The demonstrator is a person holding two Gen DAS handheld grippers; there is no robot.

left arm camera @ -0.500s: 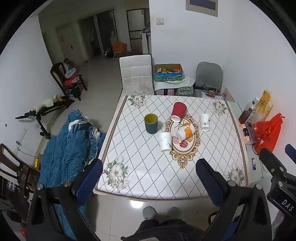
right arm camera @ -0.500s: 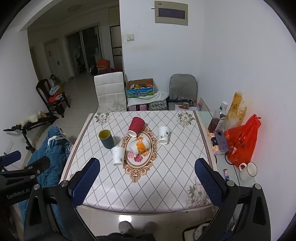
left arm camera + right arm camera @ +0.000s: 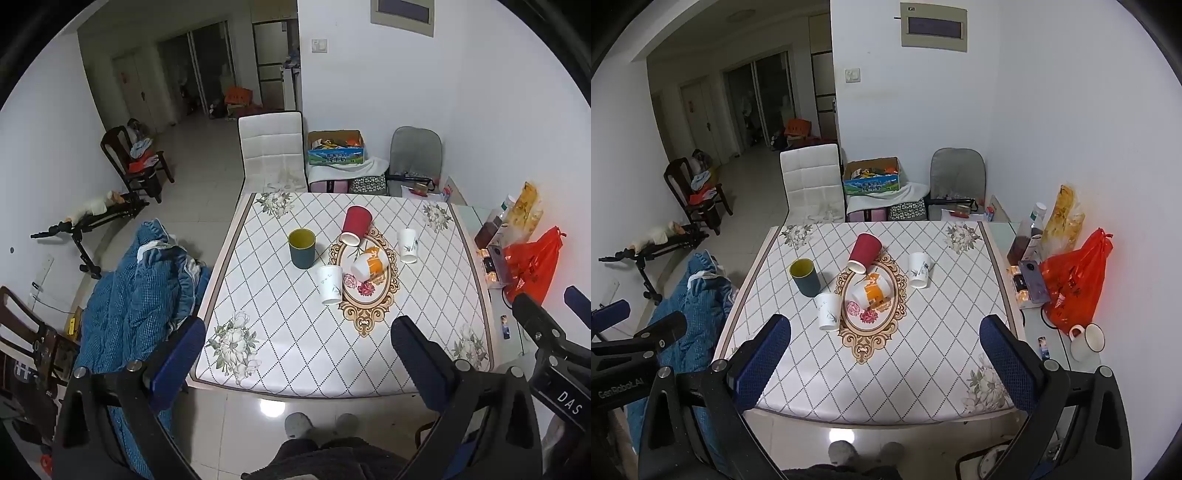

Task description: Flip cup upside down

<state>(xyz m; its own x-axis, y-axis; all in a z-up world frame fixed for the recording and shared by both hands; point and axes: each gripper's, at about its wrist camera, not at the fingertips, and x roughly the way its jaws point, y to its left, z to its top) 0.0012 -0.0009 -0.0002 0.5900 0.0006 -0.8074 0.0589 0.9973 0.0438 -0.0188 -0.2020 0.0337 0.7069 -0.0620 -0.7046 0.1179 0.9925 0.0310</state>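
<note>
Several cups stand or lie on the table [image 3: 295, 354] [image 3: 923, 369]. A dark teal cup [image 3: 301, 248] [image 3: 805, 277] stands upright, mouth up. A red cup [image 3: 355, 225] [image 3: 864, 252] lies tilted on its side. An orange-and-white cup [image 3: 369, 264] [image 3: 870, 290] lies on its side. Two white cups stand upside down, one near [image 3: 330, 284] [image 3: 828, 311] and one far right [image 3: 407, 245] [image 3: 919, 270]. My left gripper [image 3: 297, 354] and right gripper [image 3: 884, 349] are both open and empty, held above the table's near edge, well short of the cups.
A blue blanket [image 3: 136, 291] lies left of the table. A red plastic bag [image 3: 1075, 280], bottles and a white mug [image 3: 1086, 341] sit on a side surface to the right. A white chair [image 3: 271, 151] and a grey chair [image 3: 415, 158] stand behind the table.
Both views have shifted slightly; the grippers moved a little. The cups have not moved.
</note>
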